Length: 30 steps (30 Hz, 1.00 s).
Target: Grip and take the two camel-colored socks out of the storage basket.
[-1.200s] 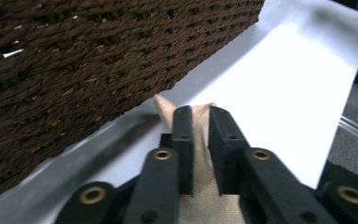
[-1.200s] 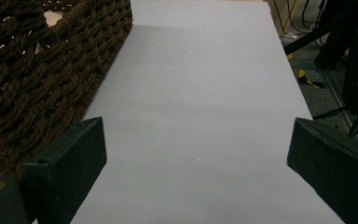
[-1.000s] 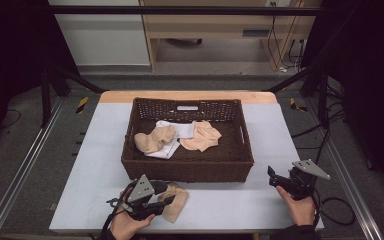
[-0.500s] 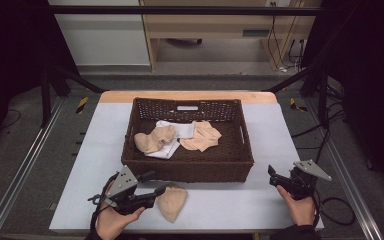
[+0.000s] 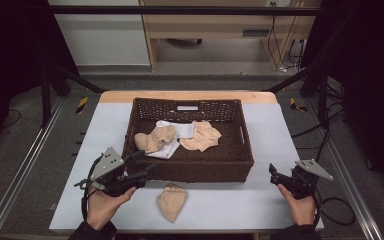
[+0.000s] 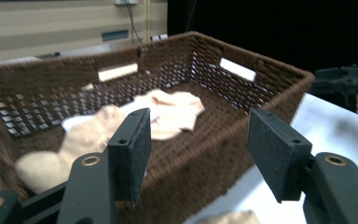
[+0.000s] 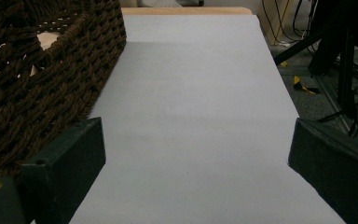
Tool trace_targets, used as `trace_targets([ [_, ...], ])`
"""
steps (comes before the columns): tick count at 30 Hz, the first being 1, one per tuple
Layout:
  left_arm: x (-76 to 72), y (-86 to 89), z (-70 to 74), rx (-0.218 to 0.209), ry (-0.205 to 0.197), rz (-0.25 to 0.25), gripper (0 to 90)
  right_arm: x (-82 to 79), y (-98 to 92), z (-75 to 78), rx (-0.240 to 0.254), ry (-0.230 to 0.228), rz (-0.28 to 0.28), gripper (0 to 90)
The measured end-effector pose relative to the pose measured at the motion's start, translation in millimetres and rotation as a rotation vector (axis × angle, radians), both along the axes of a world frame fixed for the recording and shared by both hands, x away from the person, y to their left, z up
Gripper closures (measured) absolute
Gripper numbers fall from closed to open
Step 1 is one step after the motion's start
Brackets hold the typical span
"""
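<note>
A beige sock (image 5: 171,201) lies loose on the white table, in front of the brown wicker basket (image 5: 187,102). My left gripper (image 5: 147,162) hovers left of the sock, level with the basket's front wall. Its jaws have just been opening and stand open with nothing between them. In the left gripper view, the left gripper (image 6: 200,140) faces the basket (image 6: 270,84), where a beige sock (image 6: 172,109) and another one (image 6: 81,140) lie. My right gripper (image 5: 273,173) rests open and empty at the table's front right. In its own view, the right gripper (image 7: 196,158) points along the bare table (image 7: 191,93).
Inside the basket, two beige socks (image 5: 152,140) (image 5: 202,136) lie over a white cloth (image 5: 177,131). The basket's side wall (image 7: 51,70) stands just left of my right gripper. Dark stands and cables border the table on both sides.
My left gripper let go of the beige sock at the table's front, then rose and drew back to the left. The sock stays on the table. My right hand has not moved.
</note>
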State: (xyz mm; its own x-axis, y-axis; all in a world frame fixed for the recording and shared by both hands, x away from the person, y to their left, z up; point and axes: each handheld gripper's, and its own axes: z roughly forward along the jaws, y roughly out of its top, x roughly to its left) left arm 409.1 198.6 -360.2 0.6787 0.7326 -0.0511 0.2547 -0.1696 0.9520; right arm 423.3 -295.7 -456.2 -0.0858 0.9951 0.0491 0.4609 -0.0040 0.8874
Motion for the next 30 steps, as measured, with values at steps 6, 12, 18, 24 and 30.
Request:
trace_targets([
  [6, 18.7, -2.6, 14.3, -0.007, -0.015, 0.028, 39.2, 0.0, -0.2, 1.2, 0.006, -0.004, -0.004, 4.3],
  [12, 37.8, -6.4, 22.7, -0.01, -0.02, 0.059, 39.2, 0.6, -0.4, 1.2, -0.001, -0.008, -0.005, 4.3],
  [18, 65.7, -14.5, 27.8, -0.013, -0.014, 0.093, 40.9, 0.6, -0.1, 1.6, -0.002, -0.009, -0.004, 4.3],
  [24, 86.9, -21.6, 25.2, -0.012, -0.02, 0.105, 42.6, 1.3, 0.1, 1.4, -0.004, -0.009, -0.001, 4.3],
  [30, 114.2, -29.0, 13.4, 0.015, 0.015, 0.143, 43.1, 2.1, 0.0, 1.1, -0.006, -0.008, 0.002, 4.4],
])
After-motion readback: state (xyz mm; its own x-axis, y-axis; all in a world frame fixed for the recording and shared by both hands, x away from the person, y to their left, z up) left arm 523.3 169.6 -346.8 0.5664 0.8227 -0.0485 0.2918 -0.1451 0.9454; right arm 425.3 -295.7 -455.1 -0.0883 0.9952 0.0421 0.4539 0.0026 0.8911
